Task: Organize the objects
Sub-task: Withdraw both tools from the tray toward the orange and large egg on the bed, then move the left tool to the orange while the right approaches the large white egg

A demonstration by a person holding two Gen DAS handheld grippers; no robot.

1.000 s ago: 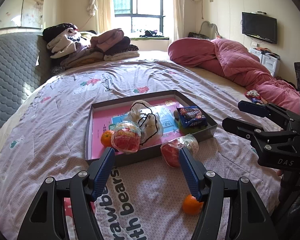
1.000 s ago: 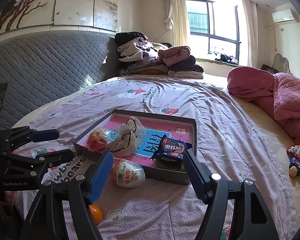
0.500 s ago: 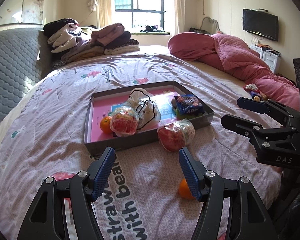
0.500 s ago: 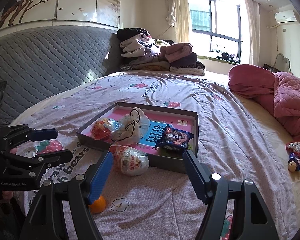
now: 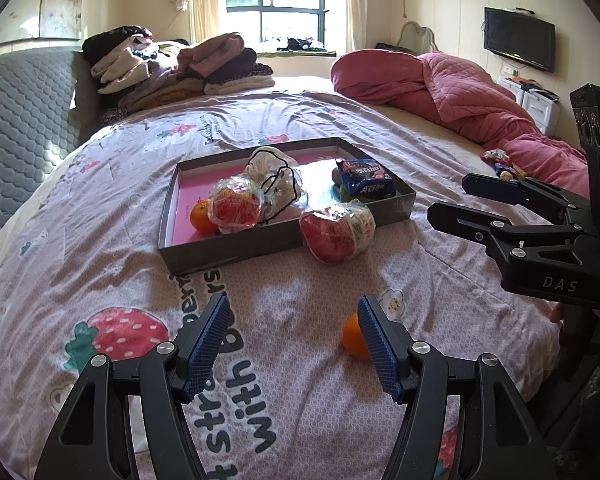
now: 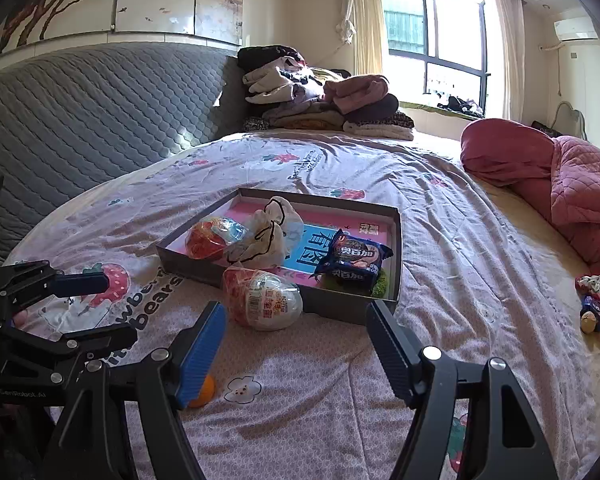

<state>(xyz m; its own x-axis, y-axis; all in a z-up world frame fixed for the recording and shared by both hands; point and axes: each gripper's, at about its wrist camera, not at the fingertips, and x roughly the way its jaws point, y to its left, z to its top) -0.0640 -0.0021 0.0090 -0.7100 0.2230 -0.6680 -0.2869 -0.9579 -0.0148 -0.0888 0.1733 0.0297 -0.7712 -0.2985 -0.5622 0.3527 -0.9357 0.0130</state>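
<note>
With both hand-held grippers, left [image 5: 292,346] and right [image 6: 296,346], spread empty, straddle the small orange fruit [image 5: 354,338] at lower centre squarely.

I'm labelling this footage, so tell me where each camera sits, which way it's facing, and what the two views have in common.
Left wrist: on the left gripper, low over the bedspread, facing the tray and window; its open blue-padded fingers show, with the right gripper at right.
Right wrist: on the right gripper, facing the tray and headboard; its open fingers show, with the left gripper at left.
Shared: tray, wrapped toy egg outside it, loose orange.
</note>
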